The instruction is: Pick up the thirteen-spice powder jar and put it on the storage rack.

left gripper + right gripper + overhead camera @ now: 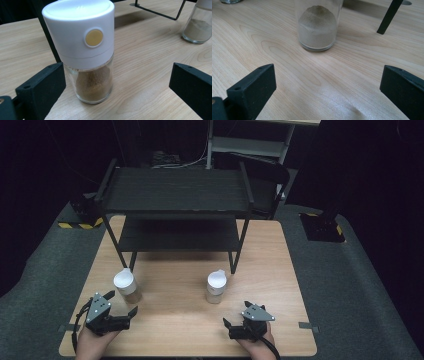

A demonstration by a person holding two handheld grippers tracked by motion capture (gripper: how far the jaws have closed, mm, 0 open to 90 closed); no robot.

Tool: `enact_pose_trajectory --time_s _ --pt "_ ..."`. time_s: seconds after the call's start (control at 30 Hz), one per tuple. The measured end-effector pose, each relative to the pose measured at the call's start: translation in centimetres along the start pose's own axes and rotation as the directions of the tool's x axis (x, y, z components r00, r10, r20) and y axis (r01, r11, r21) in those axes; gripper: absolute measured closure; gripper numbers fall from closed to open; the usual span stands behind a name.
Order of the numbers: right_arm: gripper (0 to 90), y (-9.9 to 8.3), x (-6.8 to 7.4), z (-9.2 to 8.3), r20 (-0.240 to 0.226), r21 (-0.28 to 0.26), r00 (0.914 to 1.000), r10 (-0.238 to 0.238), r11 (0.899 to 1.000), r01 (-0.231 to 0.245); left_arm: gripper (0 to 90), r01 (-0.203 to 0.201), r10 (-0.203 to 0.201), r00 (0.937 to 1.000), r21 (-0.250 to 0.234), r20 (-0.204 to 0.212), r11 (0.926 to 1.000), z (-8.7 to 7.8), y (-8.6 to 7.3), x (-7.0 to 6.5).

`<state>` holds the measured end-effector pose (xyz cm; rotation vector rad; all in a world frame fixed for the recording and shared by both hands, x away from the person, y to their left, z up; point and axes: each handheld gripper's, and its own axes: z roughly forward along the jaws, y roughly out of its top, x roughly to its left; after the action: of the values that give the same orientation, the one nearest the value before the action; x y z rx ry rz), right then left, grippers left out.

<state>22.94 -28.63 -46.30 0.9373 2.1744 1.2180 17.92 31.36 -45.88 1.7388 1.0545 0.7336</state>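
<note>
Left claw wide open by unlabelled brown spice jar, right claw wide open, empty

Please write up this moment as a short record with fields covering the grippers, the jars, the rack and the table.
left gripper: jaws open, close to the left jar, not touching it
right gripper: jaws open, short of the right jar
left jar: upright, white cap with a round yellow dot, brown powder in clear glass
right jar: upright, pale powder heaped in clear glass
rack: black, two shelves, standing at the far half of the table
table: light wood, both jars just in front of the rack's legs
</note>
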Motion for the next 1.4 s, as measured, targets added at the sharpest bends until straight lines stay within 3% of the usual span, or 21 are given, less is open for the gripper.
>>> enact_pose_trajectory --time_s 0.1,0.37,0.77,1.03,1.4 --pt "0.0 0.1 0.0 0.0 -0.002 0.003 1.0 -0.003 1.0 0.003 0.9 -0.018 0.018 0.9997 0.01 -0.013 0.9998 0.2 0.2 -0.1" --pt "0.0 0.1 0.0 0.0 -0.004 0.003 1.0 -0.003 1.0 0.003 1.0 -0.013 0.013 0.9996 0.007 -0.026 0.9999 0.6 0.4 0.4" --pt "0.0 0.0 0.0 0.0 -0.003 0.002 1.0 -0.005 1.0 0.005 2.9 0.041 -0.042 0.999 -0.033 -0.015 0.9986 1.9 0.3 1.5" --pt "0.0 0.0 0.0 0.0 -0.004 0.0 1.0 -0.006 1.0 0.006 7.8 0.076 -0.076 0.9971 -0.03 -0.007 0.9967 3.1 0.3 2.3" --pt "0.0 0.0 0.0 0.0 -0.005 0.001 1.0 -0.008 1.0 0.008 18.0 0.048 -0.05 0.9984 -0.08 -0.025 0.9956 3.5 -0.4 2.1"
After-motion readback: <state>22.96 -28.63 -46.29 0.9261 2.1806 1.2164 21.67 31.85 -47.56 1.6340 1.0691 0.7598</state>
